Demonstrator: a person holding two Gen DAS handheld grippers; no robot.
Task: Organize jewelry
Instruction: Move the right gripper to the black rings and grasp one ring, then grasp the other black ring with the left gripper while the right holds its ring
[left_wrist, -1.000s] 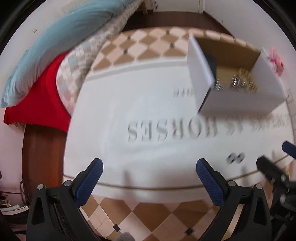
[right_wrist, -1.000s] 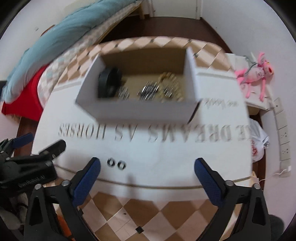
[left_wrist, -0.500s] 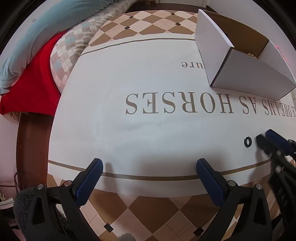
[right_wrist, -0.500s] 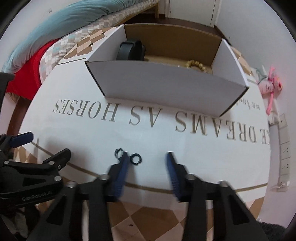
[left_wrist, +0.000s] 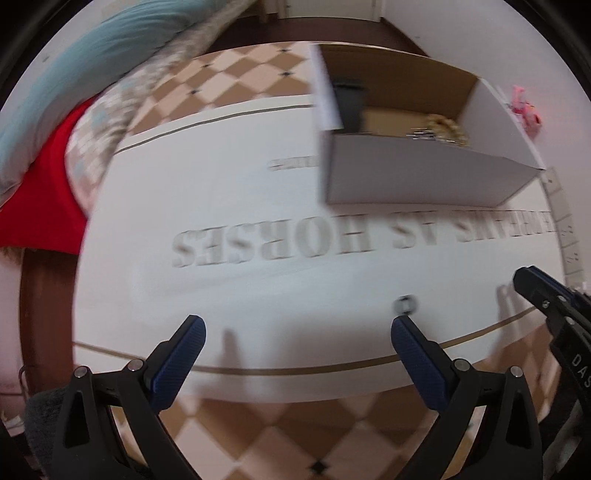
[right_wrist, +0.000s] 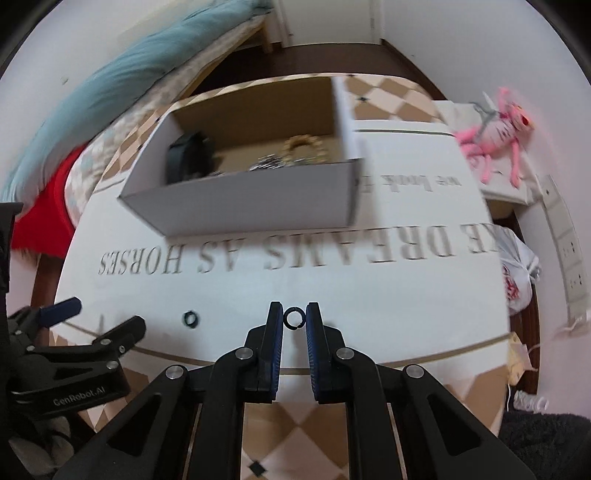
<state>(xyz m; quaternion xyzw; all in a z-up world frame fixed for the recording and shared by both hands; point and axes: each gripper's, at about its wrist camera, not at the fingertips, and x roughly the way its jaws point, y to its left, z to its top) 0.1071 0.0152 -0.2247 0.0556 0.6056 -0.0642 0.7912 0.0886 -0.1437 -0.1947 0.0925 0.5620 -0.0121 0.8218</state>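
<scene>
My right gripper (right_wrist: 294, 318) is shut on a small black ring (right_wrist: 294, 318), held between its blue pads a little above the white cloth. A second black ring (right_wrist: 191, 318) lies on the cloth to its left; it also shows in the left wrist view (left_wrist: 405, 305), just beyond my right fingertip (left_wrist: 402, 332). My left gripper (left_wrist: 295, 341) is open and empty above the cloth's near edge. The white cardboard box (right_wrist: 251, 201) holds a black band (right_wrist: 184, 157), gold beads (right_wrist: 304, 146) and silvery pieces. The box shows in the left wrist view (left_wrist: 413, 181) too.
The table carries a white cloth (right_wrist: 369, 295) with grey lettering and a checked border. A pink plush toy (right_wrist: 495, 136) and a plastic bag (right_wrist: 517, 273) are at the right. A bed with a blue quilt (right_wrist: 92, 88) is at the back left.
My right gripper has closed on one of the two rings and lifted it, leaving the other on the cloth. Both views have pulled back and up, and the left one shifted right.
</scene>
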